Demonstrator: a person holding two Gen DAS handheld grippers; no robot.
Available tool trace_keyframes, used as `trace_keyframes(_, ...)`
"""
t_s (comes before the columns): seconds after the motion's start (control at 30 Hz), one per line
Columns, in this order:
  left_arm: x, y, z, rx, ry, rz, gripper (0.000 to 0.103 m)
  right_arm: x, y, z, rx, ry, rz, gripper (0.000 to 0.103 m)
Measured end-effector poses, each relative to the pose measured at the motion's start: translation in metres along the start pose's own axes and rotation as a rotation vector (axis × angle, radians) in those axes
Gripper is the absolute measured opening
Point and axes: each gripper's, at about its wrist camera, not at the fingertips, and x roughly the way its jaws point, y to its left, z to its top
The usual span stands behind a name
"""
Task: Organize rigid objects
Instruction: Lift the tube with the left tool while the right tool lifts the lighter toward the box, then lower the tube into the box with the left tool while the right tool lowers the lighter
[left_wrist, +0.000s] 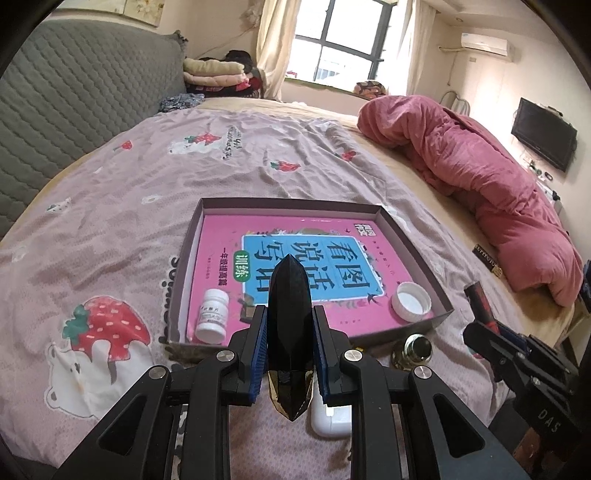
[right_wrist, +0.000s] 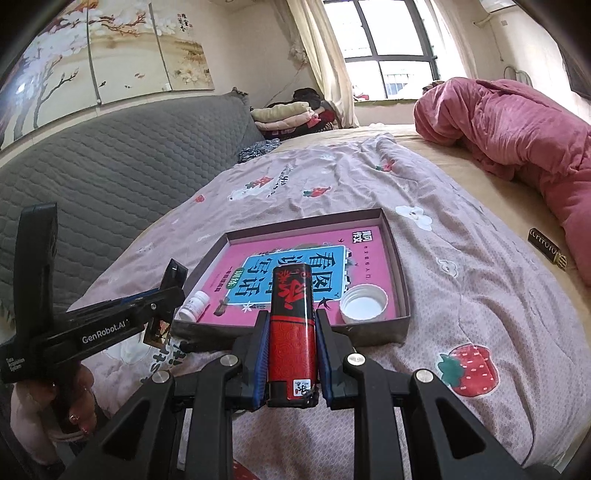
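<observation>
The left gripper (left_wrist: 289, 343) is clenched on a black faceted case (left_wrist: 290, 332) with a gold lower end, held above the bed just short of the tray (left_wrist: 417, 243). The right gripper (right_wrist: 291, 354) grips a red and black tube (right_wrist: 292, 332), also just before the tray's near wall.

The tray is a shallow dark box lying on the bed, with a pink book (left_wrist: 295, 258) flat on its floor. On the book, a small white bottle (left_wrist: 213, 315) lies in the tray's near left corner and a white cap (left_wrist: 411, 301) sits open side up in the near right corner. Just outside the tray's near wall stand a brass-coloured knob (left_wrist: 416, 350) and a white block (left_wrist: 328, 421).

Under the tray spreads a pale mauve sheet (left_wrist: 129, 221) printed with strawberries and bears. Right of the tray, a rumpled pink quilt (left_wrist: 480, 177) runs along the bed, with a small dark bar (left_wrist: 487, 259) beside it. Left of the tray rises a grey quilted headboard (right_wrist: 110, 166), a blossom painting (right_wrist: 92, 55) above it. Beyond the tray are folded blankets (left_wrist: 218, 72), a curtained window (left_wrist: 343, 40), and on the right wall a television (left_wrist: 543, 133) and air conditioner (left_wrist: 485, 43).
</observation>
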Motion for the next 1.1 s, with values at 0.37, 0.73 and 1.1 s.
trace_keyframes(0.37, 0.024, -0.008, 0.027, -0.035, 0.015, 0.008, 0.023, 0.008, -0.008, 0.005, 0.02, 0.006, -0.036, 0.023)
trace_keyframes(0.73, 0.047, -0.001, 0.045, -0.051, 0.016, 0.0, 0.023, 0.016, -0.003, 0.019, -0.014, 0.005, -0.083, 0.023)
trace_keyframes(1.1, 0.064, 0.012, 0.045, -0.056, 0.056, -0.037, 0.023, 0.029, 0.014, 0.05, -0.04, -0.005, -0.114, 0.023)
